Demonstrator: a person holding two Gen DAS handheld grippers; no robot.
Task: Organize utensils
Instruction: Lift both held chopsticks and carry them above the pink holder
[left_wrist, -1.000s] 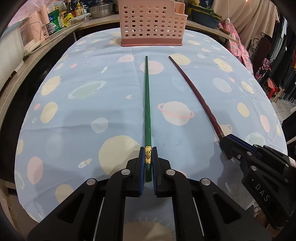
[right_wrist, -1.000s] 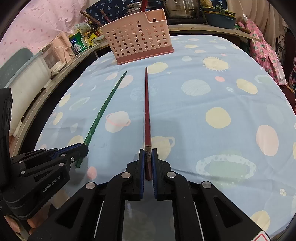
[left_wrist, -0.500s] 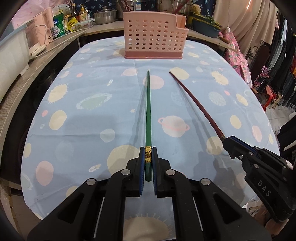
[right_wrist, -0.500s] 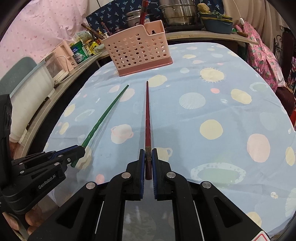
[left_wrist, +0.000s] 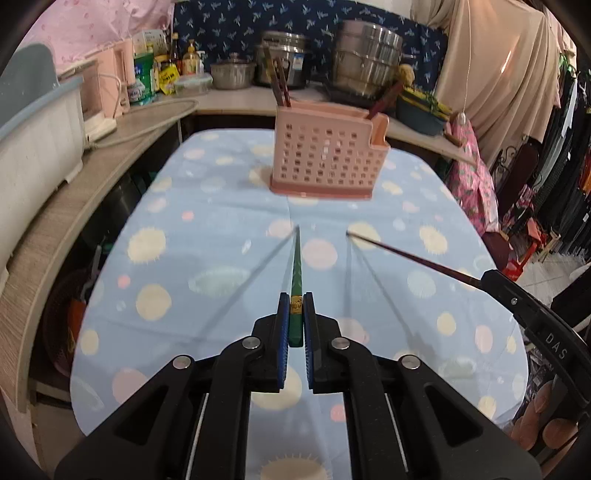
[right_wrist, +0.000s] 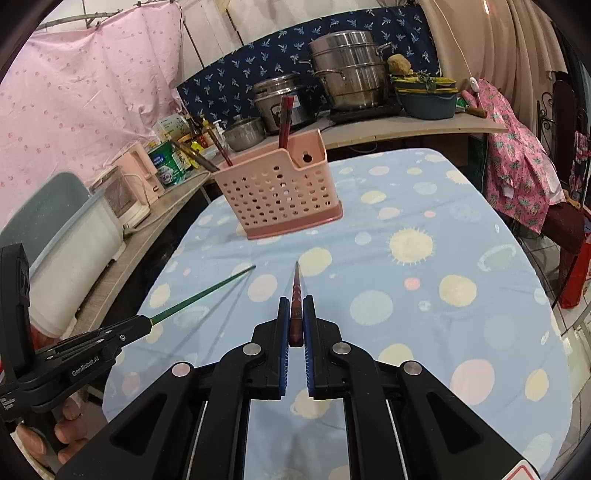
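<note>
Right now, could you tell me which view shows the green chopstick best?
The right wrist view: the green chopstick shows side-on, full length, held by the left gripper. The left wrist view sees it foreshortened, partly hidden between the fingers.

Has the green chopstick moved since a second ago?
Yes. The green chopstick has lifted off the tablecloth; its shadows now fall apart from it, tip short of the basket.

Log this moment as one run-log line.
left gripper: shut on green chopstick, airborne | right gripper: shut on red chopstick, airborne | pink caddy: ahead
</note>
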